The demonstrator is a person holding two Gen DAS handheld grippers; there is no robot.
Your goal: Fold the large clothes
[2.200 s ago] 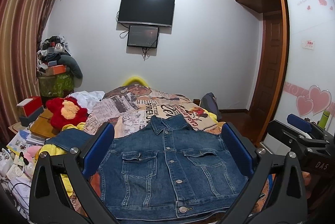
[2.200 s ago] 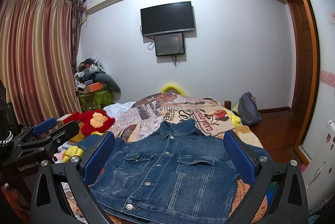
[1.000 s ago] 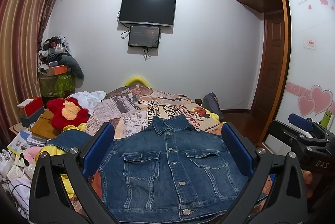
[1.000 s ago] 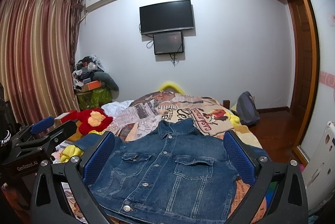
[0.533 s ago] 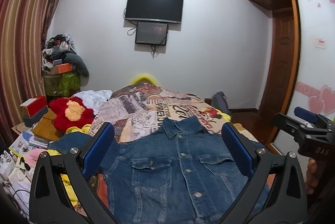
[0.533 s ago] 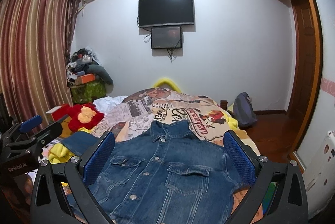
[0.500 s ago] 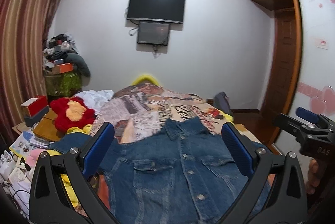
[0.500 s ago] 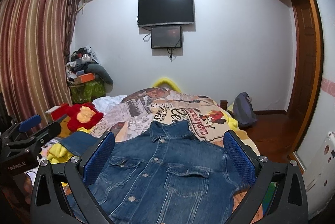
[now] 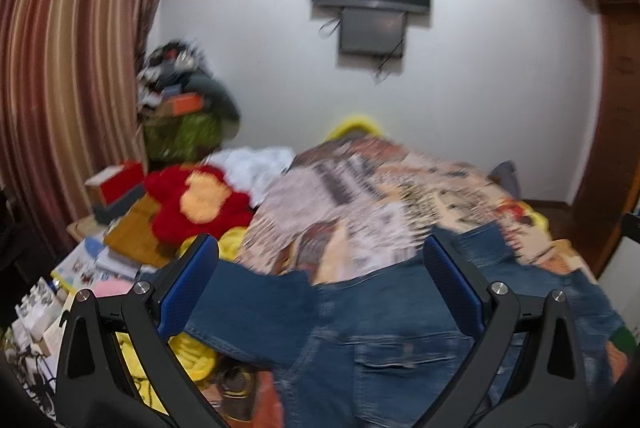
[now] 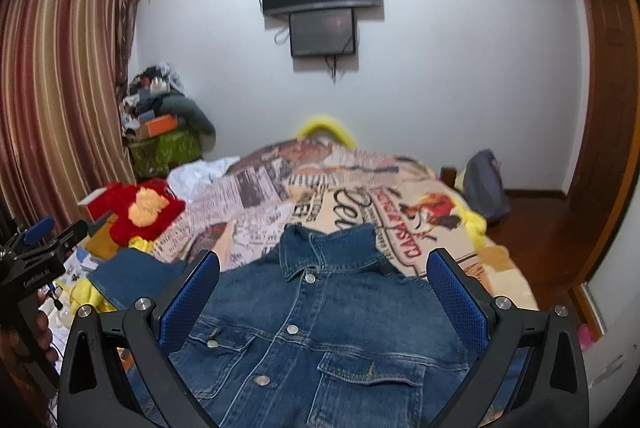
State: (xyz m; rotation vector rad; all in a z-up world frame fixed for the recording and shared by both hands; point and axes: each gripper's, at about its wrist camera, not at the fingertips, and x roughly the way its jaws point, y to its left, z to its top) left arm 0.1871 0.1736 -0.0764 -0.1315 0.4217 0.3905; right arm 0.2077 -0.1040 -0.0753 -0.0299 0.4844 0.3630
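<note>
A blue denim jacket [image 10: 320,328] lies front-up and buttoned on the bed, collar toward the far wall, one sleeve [image 10: 132,274] stretched out to the left. My right gripper [image 10: 323,268] hovers open above its chest, nothing between the blue pads. In the blurred left wrist view my left gripper [image 9: 320,256] stands open over the jacket's left sleeve [image 9: 256,308] and shoulder. The left gripper [image 10: 44,248] also shows at the left edge of the right wrist view, held by a hand.
A newspaper-print blanket [image 10: 320,196] covers the bed. A red and yellow plush toy [image 10: 138,210] lies at the bed's left side beside cluttered boxes and books [image 9: 100,256]. A grey backpack [image 10: 484,186] leans at the right, near a wooden door [image 10: 600,108].
Both grippers moved forward and lower over the jacket. The left one swung toward the left, so the sleeve now fills its view; its image is motion-blurred.
</note>
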